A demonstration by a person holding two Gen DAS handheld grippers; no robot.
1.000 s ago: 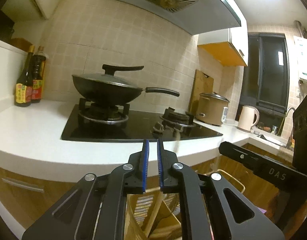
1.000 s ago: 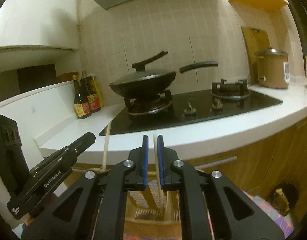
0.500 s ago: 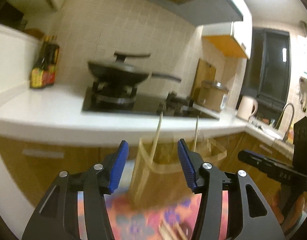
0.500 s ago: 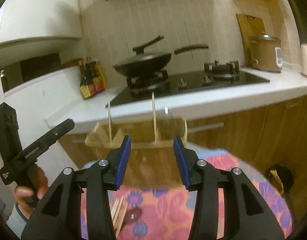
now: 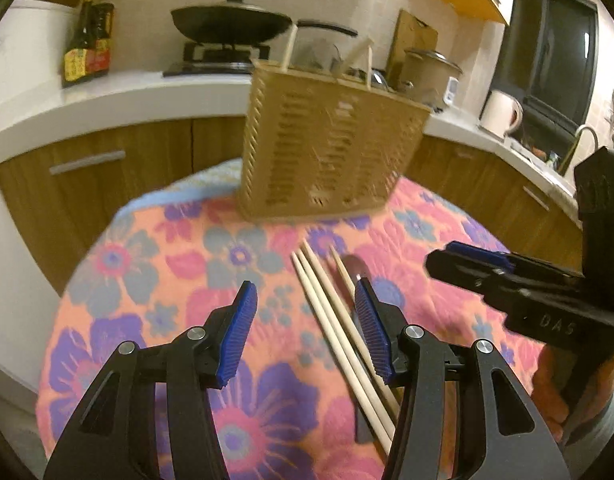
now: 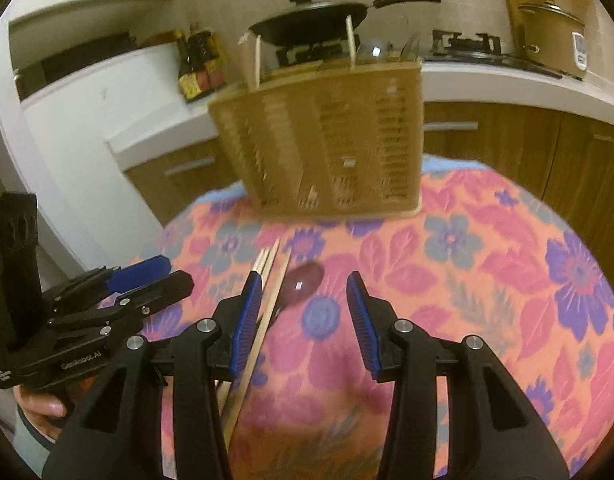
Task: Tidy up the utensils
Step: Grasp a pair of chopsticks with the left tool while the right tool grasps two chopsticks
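Both cameras have tipped down from the stove and wok to the flowery surface (image 5: 119, 280), and both claws went from pinched shut to partway open about half a second back and have held there since. So now the left claw (image 5: 307, 332) and right claw (image 6: 305, 320) hang roughly half open over the cloth with nothing between the pads. Loose chopsticks (image 5: 331, 320) lie on the cloth near the middle, with a dark spoon (image 6: 303, 282) just to their right. The tan slotted utensil holder (image 5: 327, 148) stands at the far edge, with a few chopsticks and what looks like clear cutlery already poking out. My guess: partly done, the loose sticks and spoon are left, and nothing is gripped yet.
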